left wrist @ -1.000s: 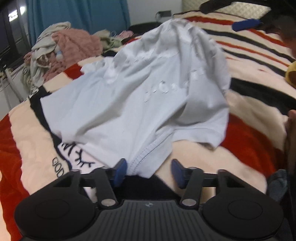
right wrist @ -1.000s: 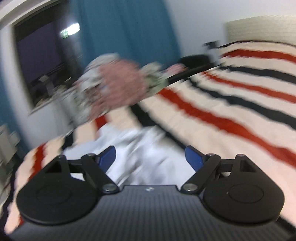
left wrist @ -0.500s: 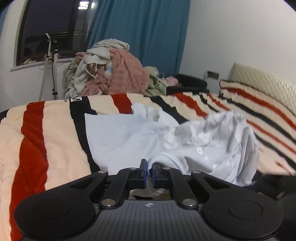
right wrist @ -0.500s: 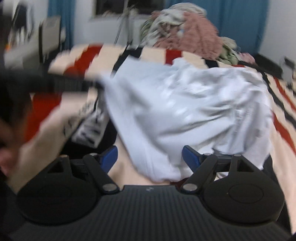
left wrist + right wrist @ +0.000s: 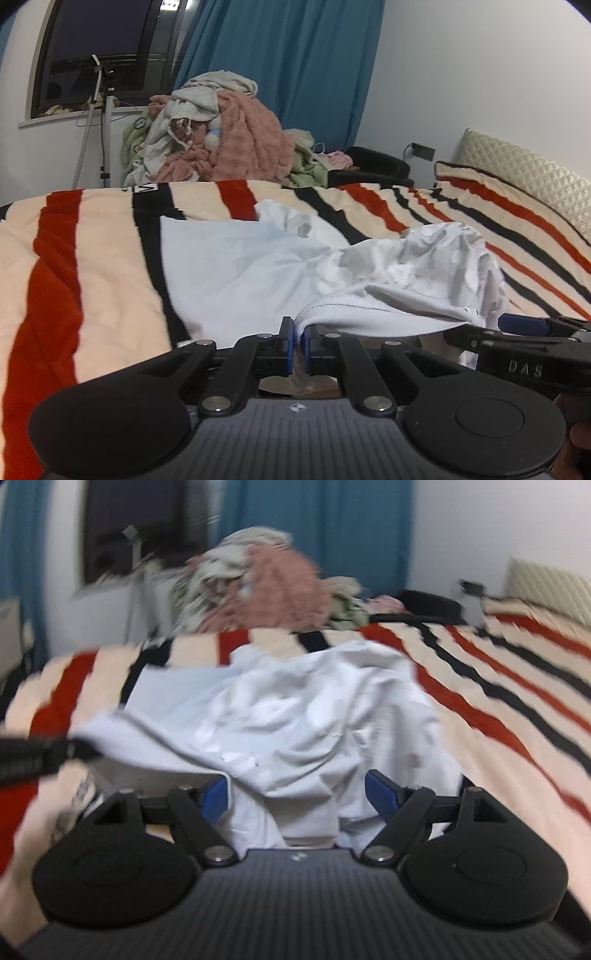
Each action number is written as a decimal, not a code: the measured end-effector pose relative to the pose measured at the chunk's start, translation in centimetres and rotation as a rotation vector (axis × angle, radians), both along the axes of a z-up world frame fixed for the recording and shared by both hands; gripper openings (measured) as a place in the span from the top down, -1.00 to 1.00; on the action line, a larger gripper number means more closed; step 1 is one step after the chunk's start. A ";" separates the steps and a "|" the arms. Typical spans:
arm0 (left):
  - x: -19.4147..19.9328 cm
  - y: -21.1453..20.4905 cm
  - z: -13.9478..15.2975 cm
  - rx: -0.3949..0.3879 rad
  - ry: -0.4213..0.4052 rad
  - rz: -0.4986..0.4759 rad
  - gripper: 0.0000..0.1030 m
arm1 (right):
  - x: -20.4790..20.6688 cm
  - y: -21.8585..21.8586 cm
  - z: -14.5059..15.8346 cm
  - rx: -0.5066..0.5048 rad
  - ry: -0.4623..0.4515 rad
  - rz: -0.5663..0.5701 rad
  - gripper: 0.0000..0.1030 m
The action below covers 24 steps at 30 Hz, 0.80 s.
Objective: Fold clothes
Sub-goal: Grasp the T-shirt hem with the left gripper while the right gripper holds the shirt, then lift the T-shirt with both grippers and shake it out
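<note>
Shirt, pale and crumpled, lies across the bed near its close edge, part of it flat on the striped blanket and part bunched in a heap toward the right. It looks light, thin and very soft, so I judge it will sag and drag wherever it is not held, and will slide easily over the fleecy cover. The firmest places to take it are the stitched edges: the ribbed hem or collar band at the near side, then a matching edge or corner on the right.

Beyond the bed stand a blue curtain, a dark window, a white wall, and a big pile of laundry well apart from the shirt. A padded headboard shows at the right.

Left tongs are pressed together, pinching the ribbed edge of the shirt. Right tongs are spread wide, low over the bunched cloth, which lies between the fingers ungripped; that view is blurred, so contact is uncertain.
</note>
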State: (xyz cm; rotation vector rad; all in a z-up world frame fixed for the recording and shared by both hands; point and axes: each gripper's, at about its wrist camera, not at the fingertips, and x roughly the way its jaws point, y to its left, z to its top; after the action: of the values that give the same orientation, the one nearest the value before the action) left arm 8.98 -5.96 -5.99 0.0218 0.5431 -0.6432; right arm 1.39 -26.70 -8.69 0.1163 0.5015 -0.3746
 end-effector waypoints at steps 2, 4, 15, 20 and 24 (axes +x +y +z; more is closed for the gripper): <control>-0.4 -0.2 0.1 -0.016 -0.019 -0.002 0.90 | -0.2 -0.4 0.1 0.003 -0.005 -0.038 -0.54; -0.7 0.0 0.5 -0.048 -0.042 0.009 0.91 | -0.1 -0.9 0.1 0.002 0.000 -0.067 -0.56; -1.6 1.9 2.4 -0.159 -0.076 0.085 0.92 | -2.6 -1.8 1.1 0.069 -0.079 -0.269 -0.57; -2.0 0.4 1.0 -0.104 -0.045 0.031 0.91 | -4.3 1.0 4.1 -0.094 -0.307 -0.281 -0.57; -1.6 -0.2 -0.5 -0.083 0.015 0.008 0.85 | -3.8 2.1 4.2 -0.093 -0.309 -0.228 -0.57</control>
State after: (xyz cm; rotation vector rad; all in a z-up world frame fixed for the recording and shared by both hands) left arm 7.35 -6.12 -6.50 -0.0628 0.5303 -0.6581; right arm -2.40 -24.56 -4.47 0.1392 0.1642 -0.5916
